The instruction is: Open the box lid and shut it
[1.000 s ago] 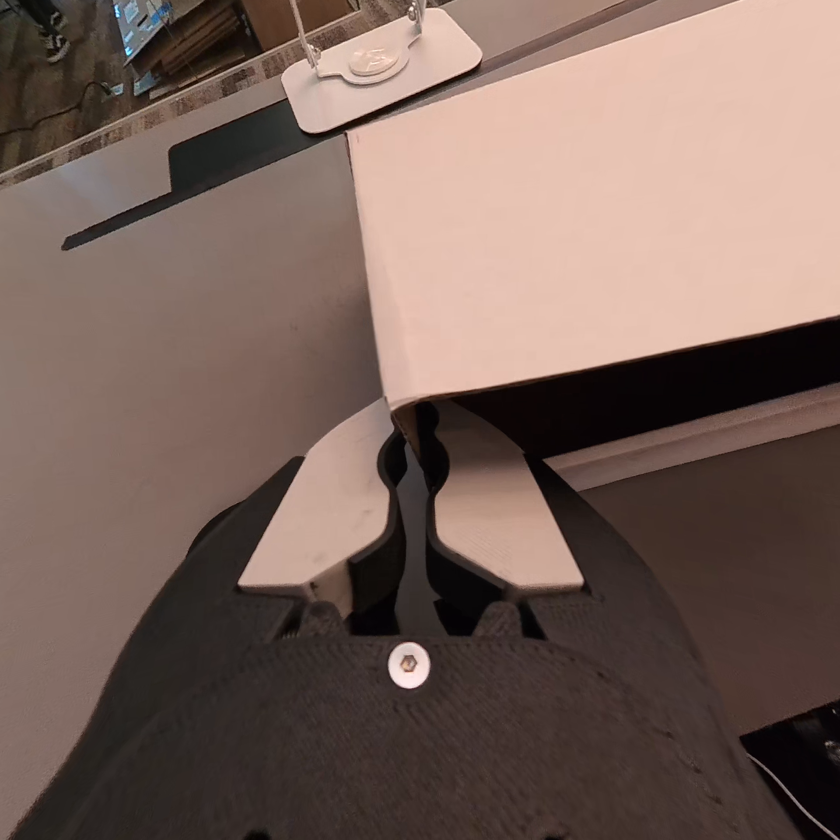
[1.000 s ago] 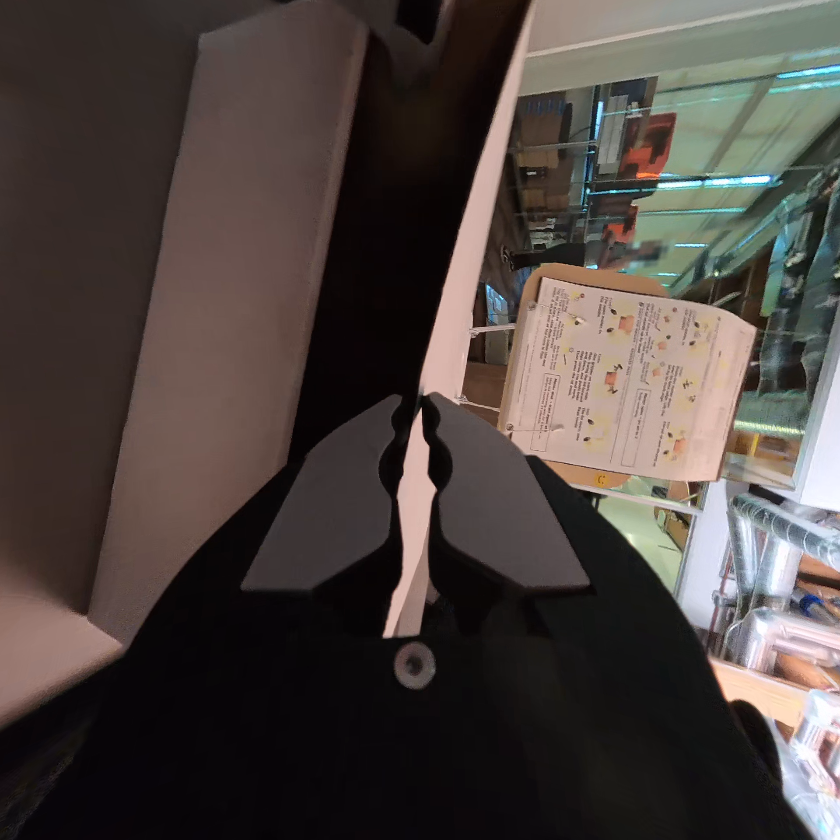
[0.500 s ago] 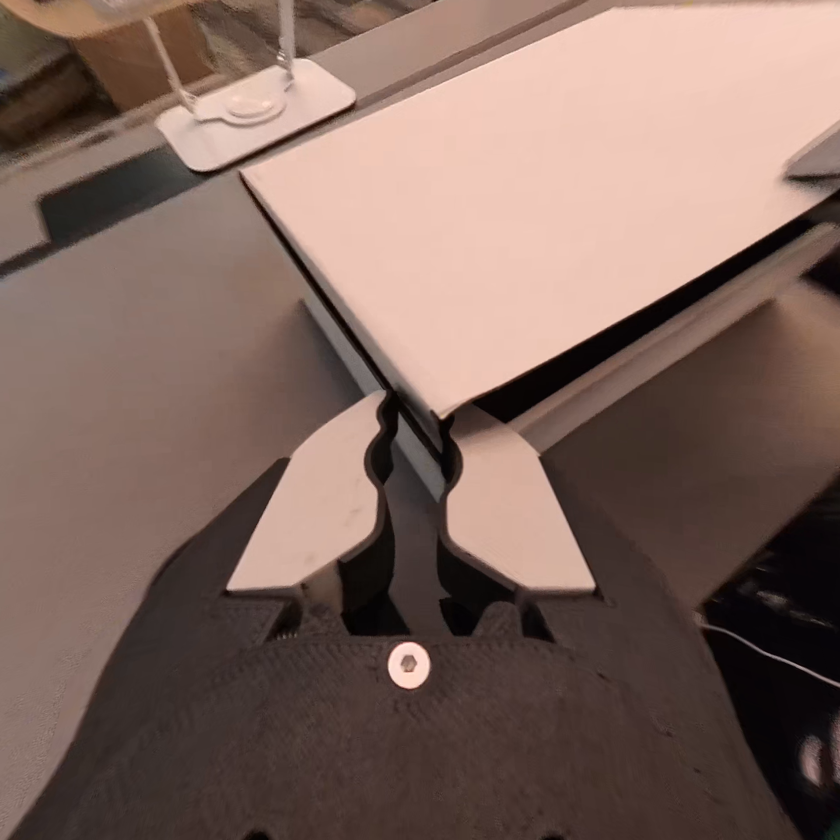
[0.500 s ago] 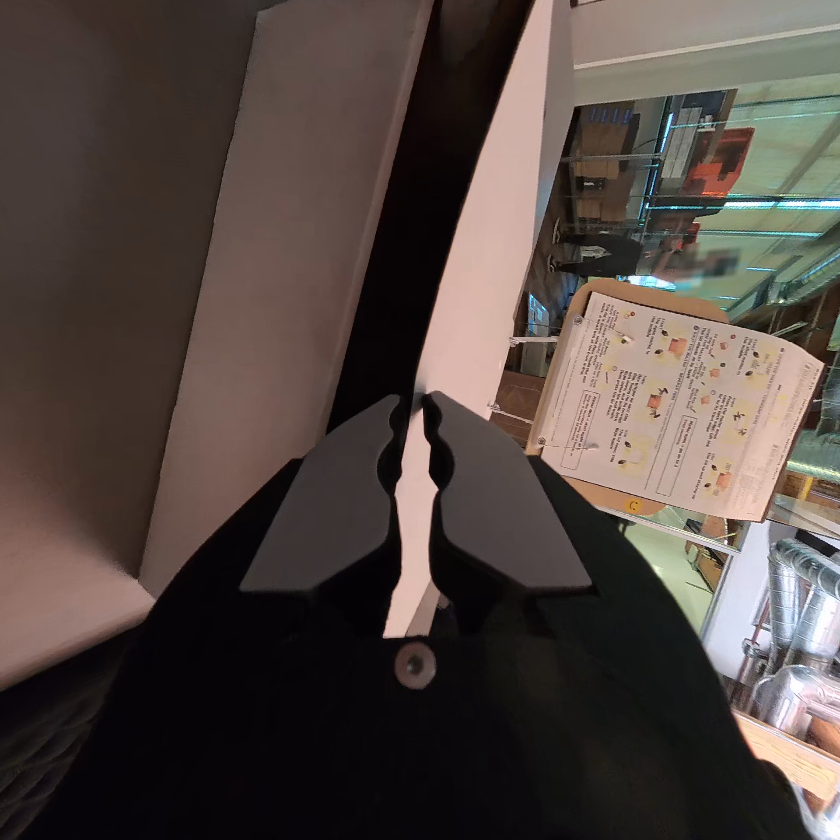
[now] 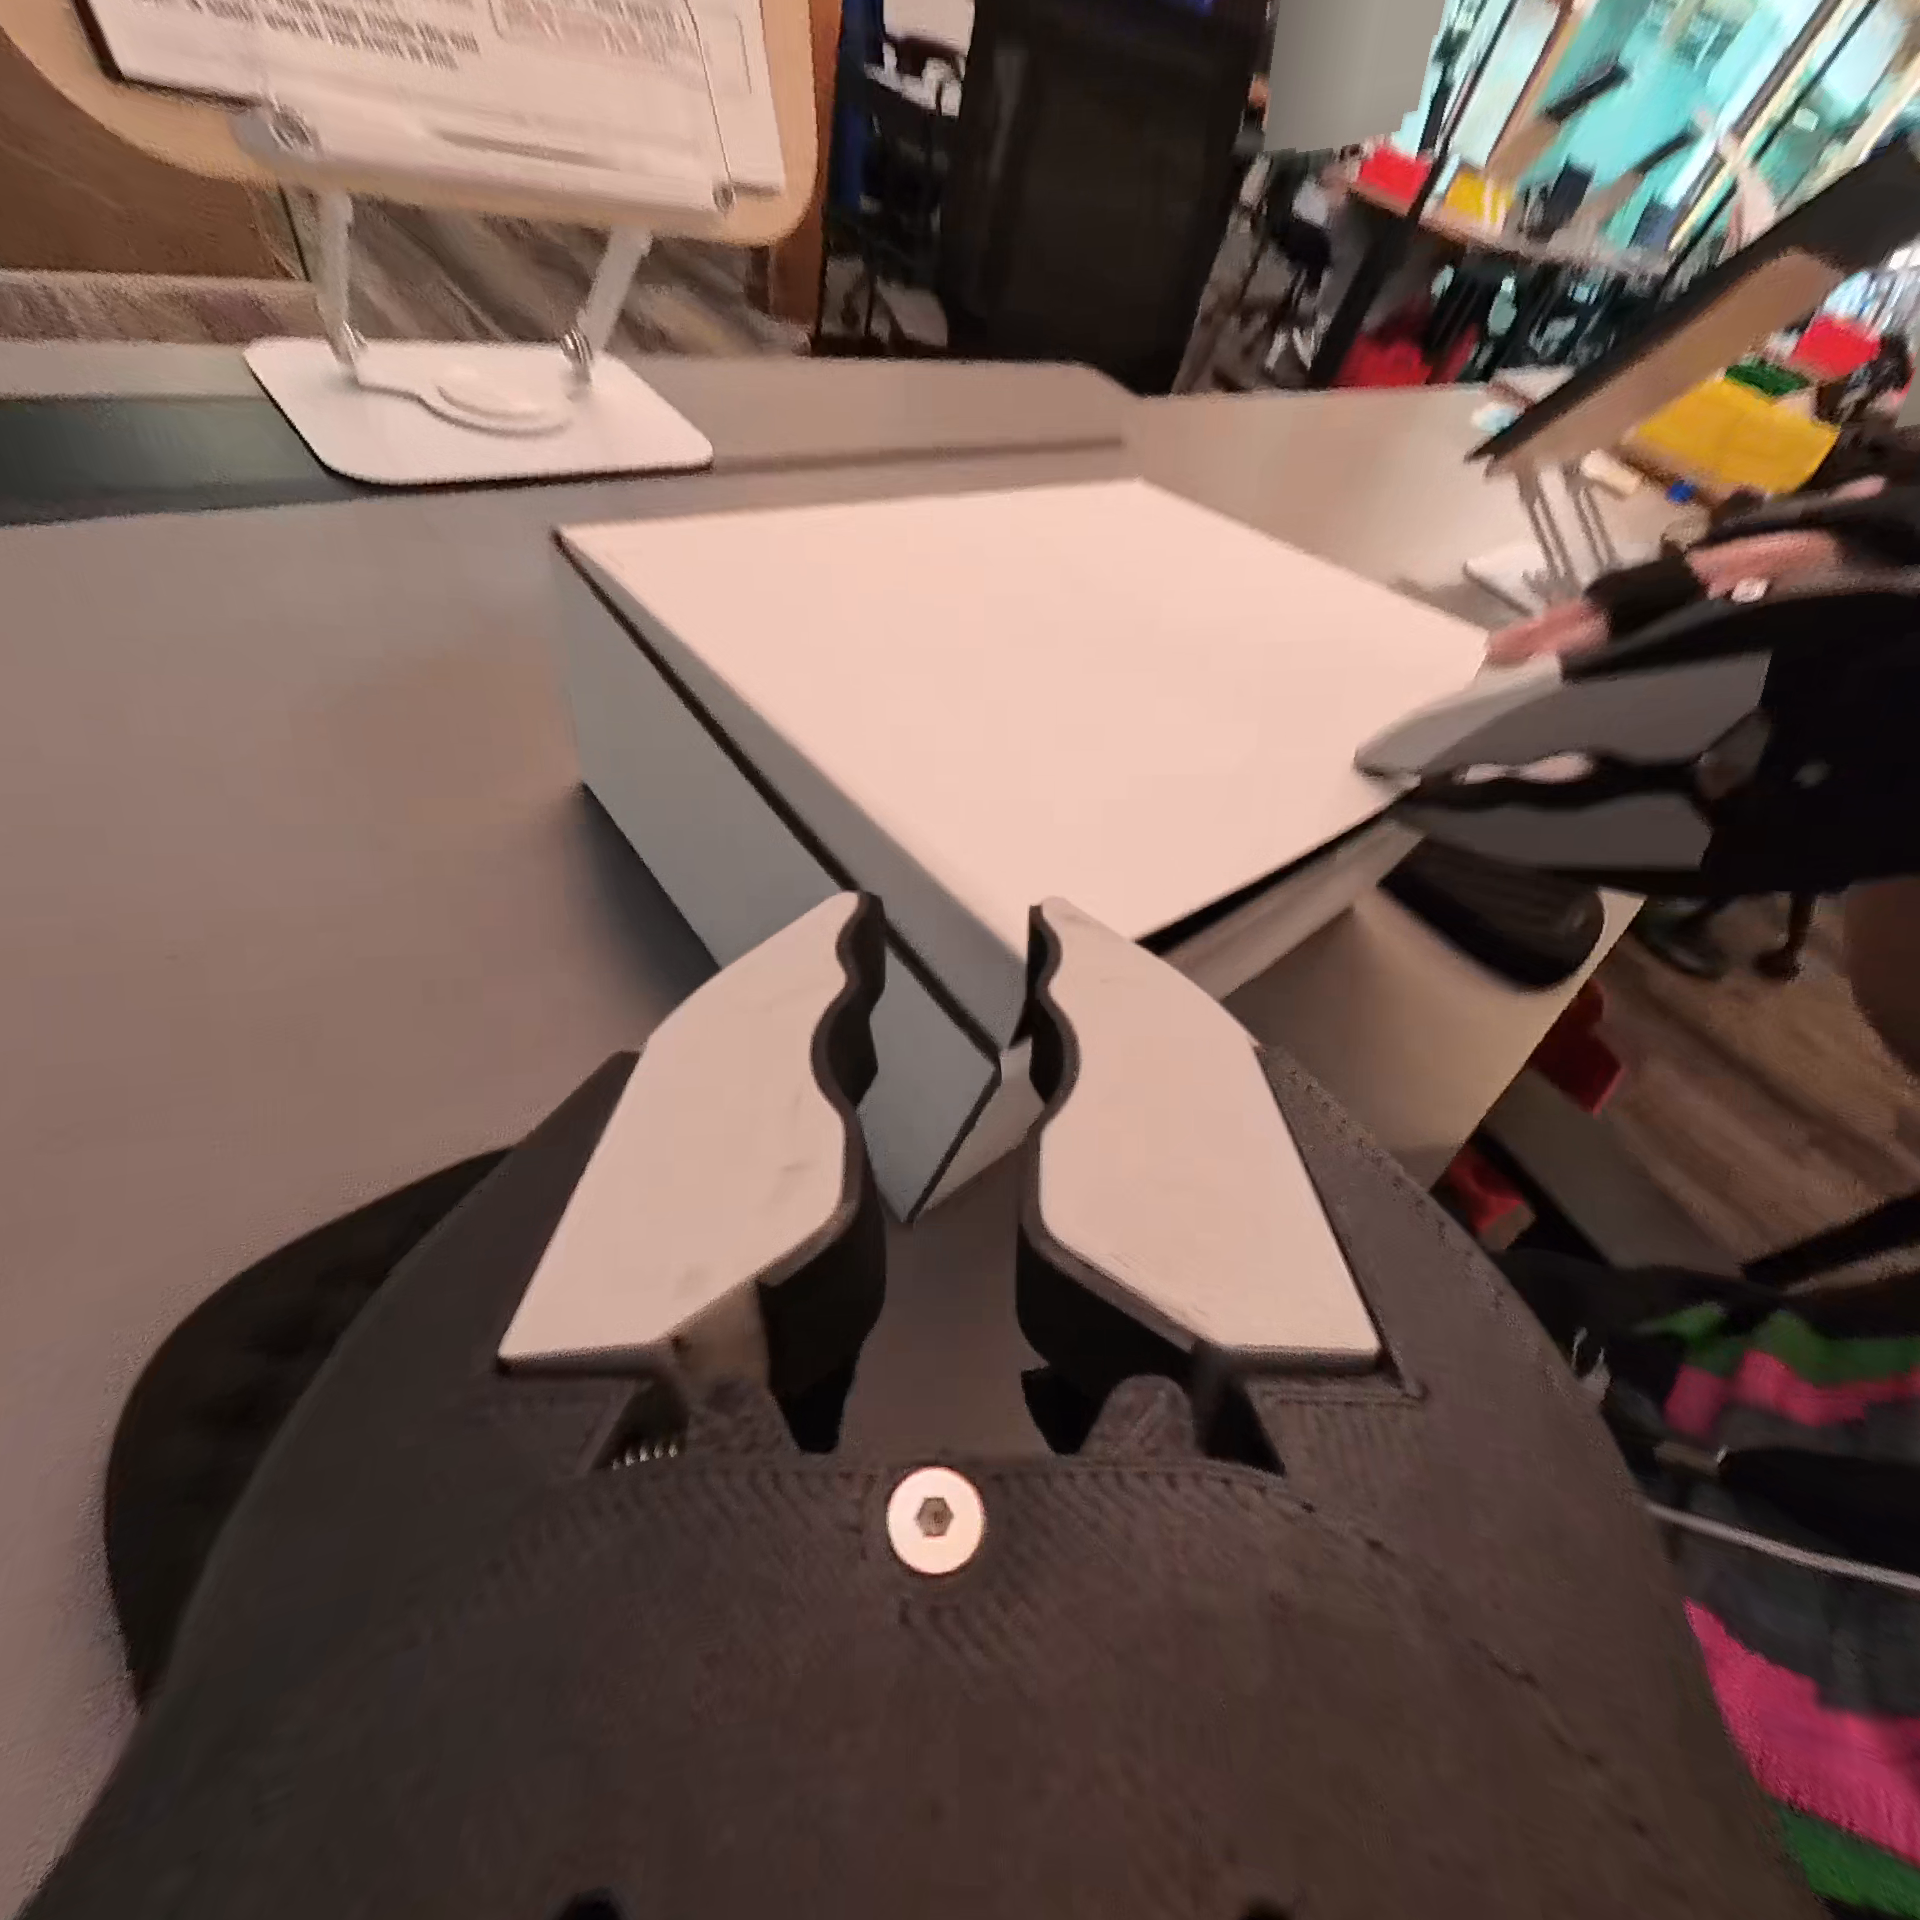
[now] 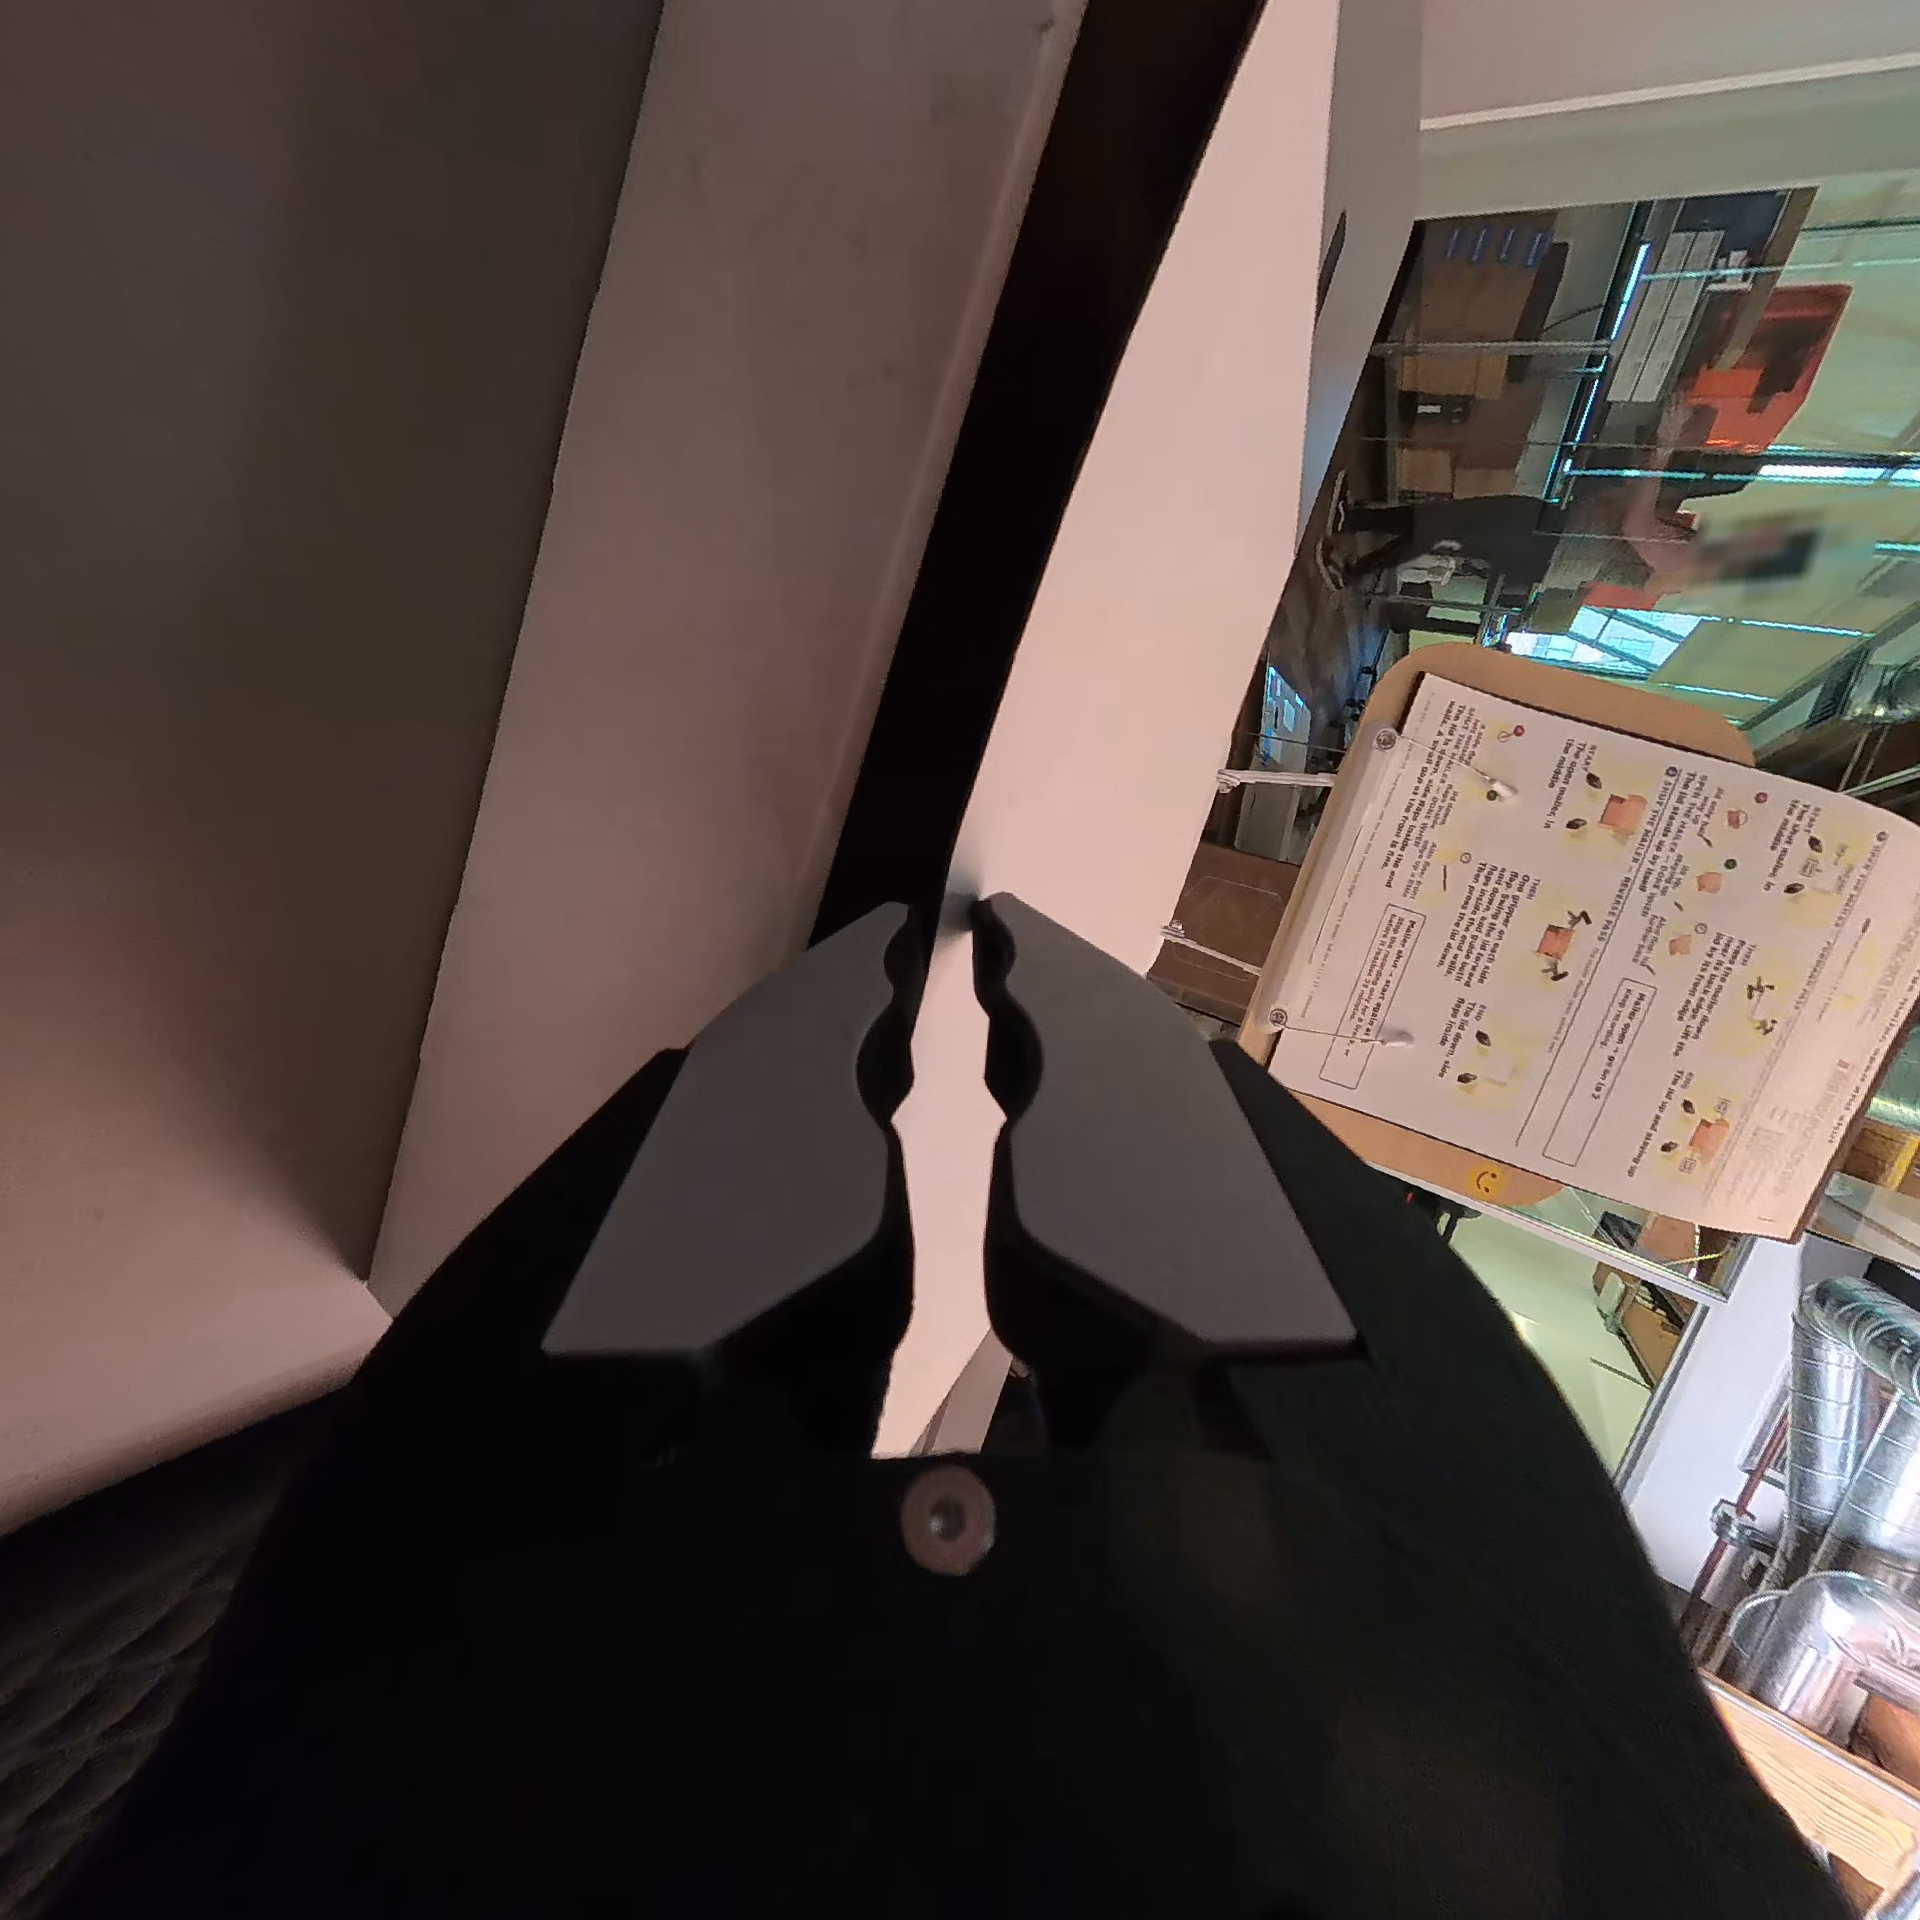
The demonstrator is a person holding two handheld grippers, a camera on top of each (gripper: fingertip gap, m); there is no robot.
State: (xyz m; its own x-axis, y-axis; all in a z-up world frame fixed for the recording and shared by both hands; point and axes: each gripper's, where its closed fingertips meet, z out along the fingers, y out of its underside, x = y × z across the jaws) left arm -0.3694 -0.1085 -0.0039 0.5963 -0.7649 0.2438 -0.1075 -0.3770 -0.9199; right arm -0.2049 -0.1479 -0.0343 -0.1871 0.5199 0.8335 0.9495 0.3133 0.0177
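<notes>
Left jaws: my left gripper (image 5: 951,971) stands parted, straddling the box's near corner without clamping it
Right jaws: my right gripper (image 6: 948,914) pinches the lid (image 6: 1101,644) edge; a dark gap shows beneath
Box (image 5: 665,769): white, unbranded, on the grey tabletop (image 5: 260,831)
Writing: instruction sheet (image 6: 1621,997) on a stand; wording withheld

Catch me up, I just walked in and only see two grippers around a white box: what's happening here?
A person is working a white box on a grey table with two handheld grippers. The right gripper is shut on the lid at its front edge, and a dark gap shows between lid and box there. The left gripper is open, its fingers either side of the box's near corner. The lid is nearly down but not fully shut.
</notes>
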